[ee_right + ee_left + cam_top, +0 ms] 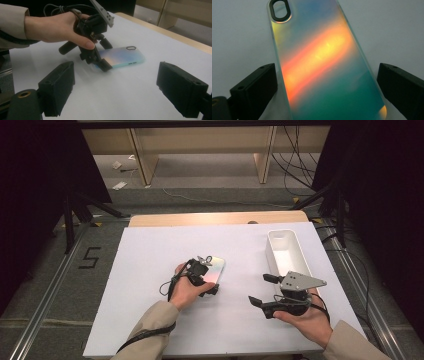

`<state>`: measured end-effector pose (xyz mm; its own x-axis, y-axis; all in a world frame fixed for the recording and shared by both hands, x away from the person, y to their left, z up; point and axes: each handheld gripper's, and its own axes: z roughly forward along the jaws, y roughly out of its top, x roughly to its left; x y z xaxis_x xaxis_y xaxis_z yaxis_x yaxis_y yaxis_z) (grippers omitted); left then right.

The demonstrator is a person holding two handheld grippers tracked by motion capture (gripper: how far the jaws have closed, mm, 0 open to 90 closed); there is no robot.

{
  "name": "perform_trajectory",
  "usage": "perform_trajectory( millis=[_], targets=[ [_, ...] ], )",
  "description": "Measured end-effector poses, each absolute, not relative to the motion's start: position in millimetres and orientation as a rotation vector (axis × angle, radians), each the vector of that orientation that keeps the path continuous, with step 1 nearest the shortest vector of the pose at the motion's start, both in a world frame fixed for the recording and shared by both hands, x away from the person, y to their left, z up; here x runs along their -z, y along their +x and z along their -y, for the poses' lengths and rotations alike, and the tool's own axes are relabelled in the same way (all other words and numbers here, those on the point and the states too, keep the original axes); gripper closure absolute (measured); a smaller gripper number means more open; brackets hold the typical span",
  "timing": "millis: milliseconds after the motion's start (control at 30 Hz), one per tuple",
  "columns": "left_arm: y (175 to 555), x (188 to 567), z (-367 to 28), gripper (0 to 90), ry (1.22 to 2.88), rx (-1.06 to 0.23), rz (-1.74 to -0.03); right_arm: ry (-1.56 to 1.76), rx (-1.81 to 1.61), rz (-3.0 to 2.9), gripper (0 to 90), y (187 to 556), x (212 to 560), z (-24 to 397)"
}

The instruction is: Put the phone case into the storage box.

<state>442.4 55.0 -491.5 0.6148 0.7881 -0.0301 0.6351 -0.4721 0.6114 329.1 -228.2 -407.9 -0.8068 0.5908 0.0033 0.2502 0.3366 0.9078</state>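
While the left gripper (209, 279) sits low over the phone case (216, 270) near the middle of the white sheet (150, 270), its jaws are spread wide w/ one on each long side of the case, not pinching it as far as I can tell. In the left gripper view the case (324, 65) lies flat, back up, iridescent orange/green/blue, w/ the black oval camera cutout (279, 10) at the far end; small gaps show btw the jaw faces and the case edges. From the right gripper view you see the left hand (57, 27) wrapped around that gripper, w/ the case (122, 58) flat on the sheet under it. The right gripper (262, 290) is held in the right hand (307, 317) off to the right, jaws also wide apart w/ nothing in them, hovering just beside a white bin (290, 251). The bin is a long narrow tub near the right edge, well apart from the case. Wood table edge (215, 218) shows past the sheet.
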Motion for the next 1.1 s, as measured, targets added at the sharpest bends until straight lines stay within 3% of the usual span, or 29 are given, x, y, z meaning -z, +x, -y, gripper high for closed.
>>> perform_trajectory(
  millis=[1100],
  targets=[
    [440.4,488.0,-54.0,11.3,2.260,-0.349,-1.140,0.745,-1.462,-2.274,16.0,328.5,406.6,228.2]
  ],
)
